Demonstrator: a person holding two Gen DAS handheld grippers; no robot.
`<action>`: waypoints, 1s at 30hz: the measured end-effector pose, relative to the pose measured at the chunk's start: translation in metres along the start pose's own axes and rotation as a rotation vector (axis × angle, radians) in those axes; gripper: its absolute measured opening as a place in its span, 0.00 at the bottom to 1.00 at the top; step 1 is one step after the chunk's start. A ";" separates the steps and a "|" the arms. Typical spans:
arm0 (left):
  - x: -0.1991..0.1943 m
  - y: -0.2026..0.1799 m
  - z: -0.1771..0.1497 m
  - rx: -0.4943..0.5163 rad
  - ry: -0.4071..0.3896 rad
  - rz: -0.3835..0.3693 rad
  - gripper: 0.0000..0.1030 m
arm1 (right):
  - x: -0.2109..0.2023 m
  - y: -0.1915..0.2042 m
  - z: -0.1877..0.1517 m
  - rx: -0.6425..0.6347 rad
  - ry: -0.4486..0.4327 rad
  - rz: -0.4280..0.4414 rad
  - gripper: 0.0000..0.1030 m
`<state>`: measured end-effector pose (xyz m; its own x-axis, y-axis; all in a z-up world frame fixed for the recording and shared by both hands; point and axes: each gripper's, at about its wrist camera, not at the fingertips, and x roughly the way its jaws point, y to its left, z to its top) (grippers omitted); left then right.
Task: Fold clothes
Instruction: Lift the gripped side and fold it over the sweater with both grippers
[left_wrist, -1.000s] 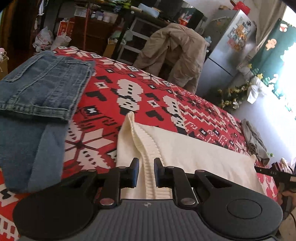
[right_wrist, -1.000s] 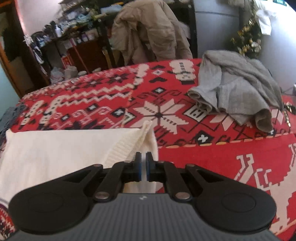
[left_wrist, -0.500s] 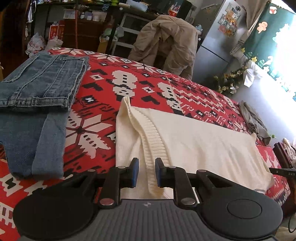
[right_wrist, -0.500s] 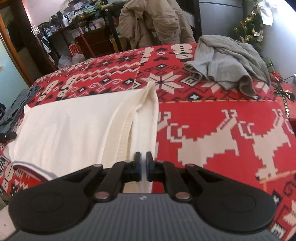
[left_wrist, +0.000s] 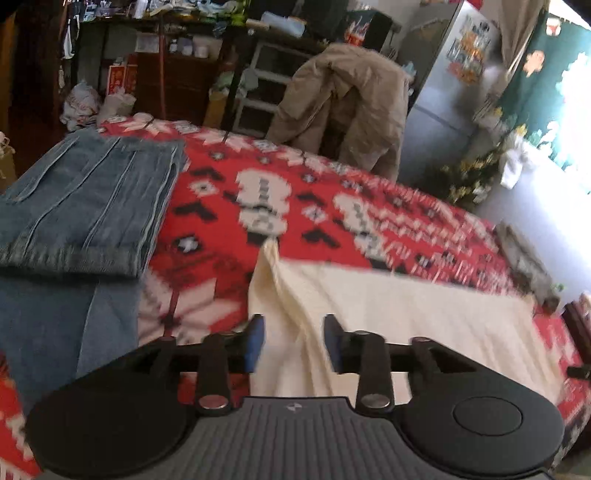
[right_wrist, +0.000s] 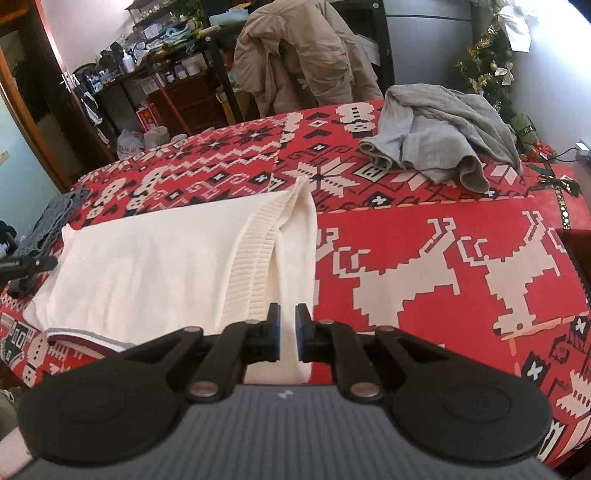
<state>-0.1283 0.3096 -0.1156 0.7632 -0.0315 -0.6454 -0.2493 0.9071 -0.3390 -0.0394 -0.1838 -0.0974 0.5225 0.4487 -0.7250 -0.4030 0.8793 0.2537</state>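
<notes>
The red patterned blanket (right_wrist: 424, 258) covers the whole surface, and the cream sweater (right_wrist: 155, 266) lies flat along its near edge, a ribbed band folded over at each end. Jeans (left_wrist: 85, 206) sit folded at the left end, and a grey top (right_wrist: 439, 144) lies crumpled toward the far right corner. The left gripper (left_wrist: 293, 343) hangs over the sweater's left end with its jaws wide apart and cloth showing between them; the right gripper (right_wrist: 288, 332) sits over the right end, jaws parted only a little and clamping nothing. The risk I see is an uneven pick-up: if one side bites only the top layer, the turned-in band could slip open. The sweater's near edge overhangs a bit, so a tug toward me might drag it off.
</notes>
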 end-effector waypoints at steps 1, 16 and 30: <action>0.003 0.002 0.001 -0.006 0.008 -0.010 0.38 | 0.000 0.001 0.000 -0.001 -0.002 0.003 0.10; -0.034 0.011 -0.042 -0.030 0.081 -0.053 0.20 | 0.002 0.007 -0.004 0.014 -0.003 0.025 0.17; -0.069 -0.009 -0.069 0.016 0.087 0.051 0.21 | -0.017 0.027 -0.014 -0.078 -0.070 -0.001 0.17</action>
<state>-0.2198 0.2751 -0.1149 0.6947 -0.0206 -0.7190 -0.2766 0.9151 -0.2935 -0.0698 -0.1697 -0.0877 0.5728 0.4603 -0.6782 -0.4582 0.8659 0.2006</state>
